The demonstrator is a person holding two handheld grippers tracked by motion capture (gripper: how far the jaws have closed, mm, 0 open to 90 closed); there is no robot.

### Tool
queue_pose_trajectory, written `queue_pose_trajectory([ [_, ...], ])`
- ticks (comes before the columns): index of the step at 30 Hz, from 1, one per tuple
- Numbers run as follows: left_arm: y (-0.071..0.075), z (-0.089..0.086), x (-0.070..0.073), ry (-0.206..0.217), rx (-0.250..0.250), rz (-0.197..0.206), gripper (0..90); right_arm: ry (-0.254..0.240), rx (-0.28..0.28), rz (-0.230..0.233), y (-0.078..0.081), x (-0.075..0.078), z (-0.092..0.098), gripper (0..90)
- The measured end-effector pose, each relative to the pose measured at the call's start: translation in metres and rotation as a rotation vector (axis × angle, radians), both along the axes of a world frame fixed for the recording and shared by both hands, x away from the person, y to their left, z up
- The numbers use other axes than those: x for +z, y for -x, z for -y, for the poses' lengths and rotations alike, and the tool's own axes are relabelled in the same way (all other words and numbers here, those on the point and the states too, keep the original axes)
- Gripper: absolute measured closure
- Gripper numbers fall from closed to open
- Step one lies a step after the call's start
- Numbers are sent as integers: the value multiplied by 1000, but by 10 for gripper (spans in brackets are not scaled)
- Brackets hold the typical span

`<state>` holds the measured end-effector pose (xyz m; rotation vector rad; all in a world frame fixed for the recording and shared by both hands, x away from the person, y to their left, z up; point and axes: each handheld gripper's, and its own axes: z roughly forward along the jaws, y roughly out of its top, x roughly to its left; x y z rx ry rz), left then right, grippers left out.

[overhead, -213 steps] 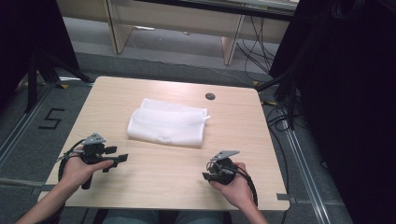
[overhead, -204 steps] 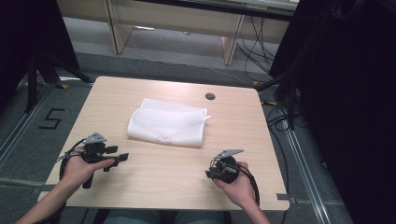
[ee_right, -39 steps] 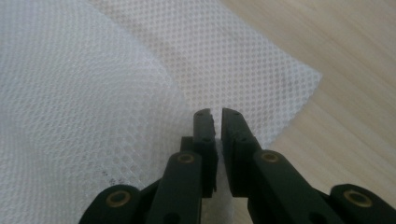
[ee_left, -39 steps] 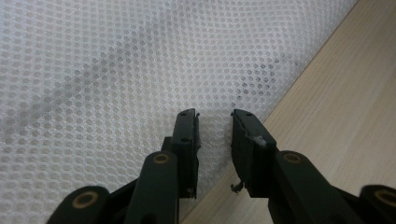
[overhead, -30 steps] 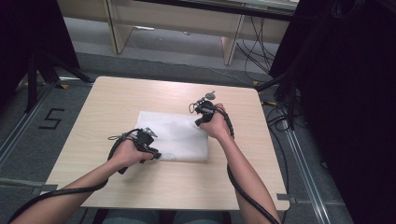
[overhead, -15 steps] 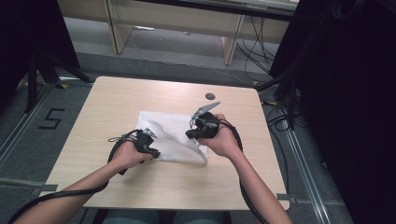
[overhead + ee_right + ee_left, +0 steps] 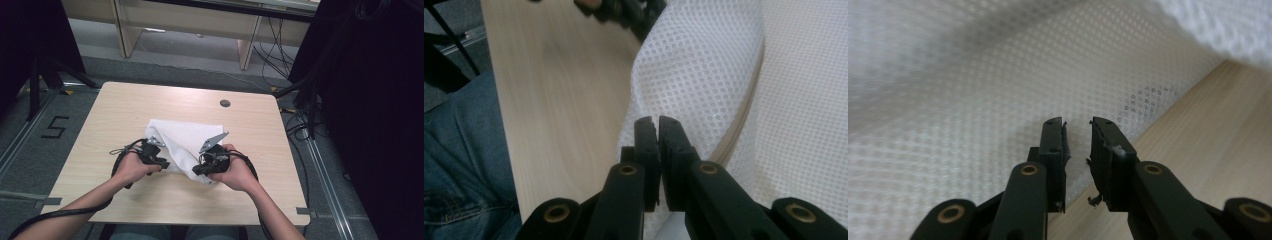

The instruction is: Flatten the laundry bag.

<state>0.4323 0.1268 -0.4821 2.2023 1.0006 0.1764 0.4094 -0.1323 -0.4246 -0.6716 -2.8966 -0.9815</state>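
- So the white mesh cloth (image 7: 182,142) is lying around the middle of the frame in the high view, on the light wood counter (image 7: 110,107), and both hands are working on it from the bottom edge.
- The left tongs (image 7: 161,162) are sitting at the cloth's lower left edge. In the left gripper view the left tongs (image 7: 1078,150) are showing a clear gap between the jaws, which have just been opening. Nothing is between them; the cloth (image 7: 973,90) is lying just past the tips, covering the upper left of that frame, with bare counter (image 7: 1208,130) running off to the right.
- The right tongs (image 7: 200,169) are at the cloth's lower right corner, just beside the left ones. In the right gripper view the right tongs (image 7: 657,150) are almost together, only a thin slit left, and they're pinching a fold of the cloth (image 7: 694,75). That fold is rising up from the jaws into the upper middle of the frame, with more cloth lying flat on the right.
- Also in the right gripper view, the left tongs are peeking in dark and blurry at the top edge (image 7: 634,12), touching the cloth's far edge.
- The person's jeans (image 7: 459,150) are showing in the lower left there, below the counter edge.
- There's a small dark round cap (image 7: 225,103) set in the counter toward the upper right, well apart from the cloth.
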Motion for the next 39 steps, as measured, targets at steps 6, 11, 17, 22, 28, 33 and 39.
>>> queue_pose_trajectory([
  [6,14,-49,35,93,91,71,720,5,25,-14,12,-7,5,881],
  [11,23,-85,58,125,156,127,713,9,32,-14,20,-9,10,881],
  [17,30,-102,74,159,210,165,695,9,30,-18,28,-11,15,881],
  [22,31,-104,76,174,218,174,674,7,30,-21,34,-13,20,881],
  [28,35,-102,84,197,234,221,656,-2,22,-35,42,-16,25,881],
  [33,37,-94,81,190,202,222,630,3,24,-38,45,-20,28,881],
  [39,40,-84,68,173,151,193,610,9,19,-54,49,-23,30,881],
])
